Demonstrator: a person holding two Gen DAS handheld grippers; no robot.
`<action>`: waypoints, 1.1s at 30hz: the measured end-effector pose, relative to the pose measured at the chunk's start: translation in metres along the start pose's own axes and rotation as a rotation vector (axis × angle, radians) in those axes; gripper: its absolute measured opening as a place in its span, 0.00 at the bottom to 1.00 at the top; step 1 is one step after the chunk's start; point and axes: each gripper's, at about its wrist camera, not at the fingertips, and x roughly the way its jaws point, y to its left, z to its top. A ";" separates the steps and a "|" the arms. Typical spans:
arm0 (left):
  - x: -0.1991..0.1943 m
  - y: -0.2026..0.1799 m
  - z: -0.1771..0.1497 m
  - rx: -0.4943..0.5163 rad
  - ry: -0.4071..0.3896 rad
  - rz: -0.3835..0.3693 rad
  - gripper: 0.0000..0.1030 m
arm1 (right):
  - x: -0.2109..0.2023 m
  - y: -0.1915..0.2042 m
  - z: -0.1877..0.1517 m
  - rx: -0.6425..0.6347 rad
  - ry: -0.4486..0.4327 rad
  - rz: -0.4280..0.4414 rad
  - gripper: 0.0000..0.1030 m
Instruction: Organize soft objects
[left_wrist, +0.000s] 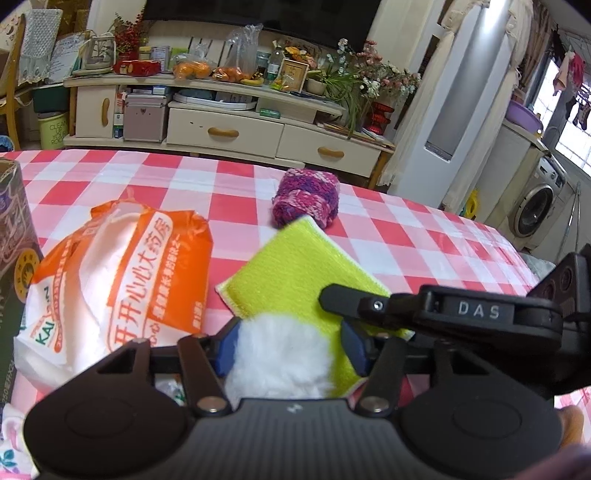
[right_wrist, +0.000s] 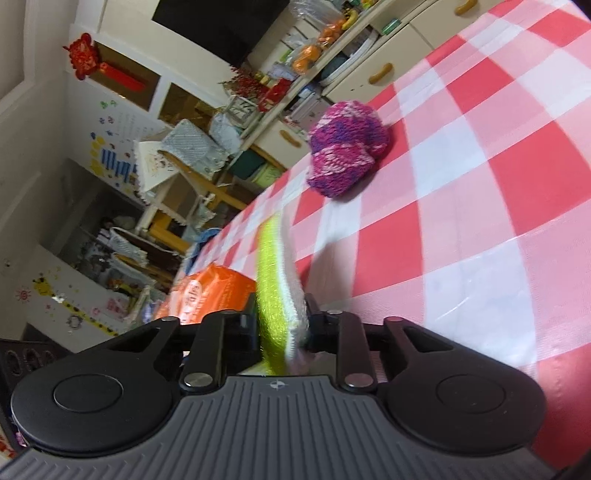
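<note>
Yellow cloth (right_wrist: 275, 295) sits clamped edge-on between the right jaws, lifted off the table (right_wrist: 480, 221). White fluffy item (left_wrist: 280, 354) is pinched between the left jaws; keep both grips firm and carry them level.

Both tools are black, with ribbed grey bodies, round pivot discs and silver screws. The left claw (left_wrist: 288, 343) has blue pads (left_wrist: 225, 350); the right claw (right_wrist: 282, 325) bears "DAS".

We see two close wrist views, the left angled down upright, the right rolled sideways, sharing the checked tablecloth (left_wrist: 406, 229) and yellow cloth (right_wrist: 271, 280).
</note>
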 end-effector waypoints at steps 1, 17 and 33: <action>0.000 0.000 0.000 -0.003 -0.004 0.003 0.47 | -0.002 0.001 -0.002 -0.004 -0.002 -0.007 0.26; -0.013 0.007 -0.001 -0.018 -0.012 0.032 0.23 | -0.007 0.042 -0.011 -0.254 -0.053 -0.203 0.24; -0.041 0.007 0.001 -0.039 -0.058 -0.014 0.18 | -0.023 0.057 -0.024 -0.422 -0.121 -0.350 0.24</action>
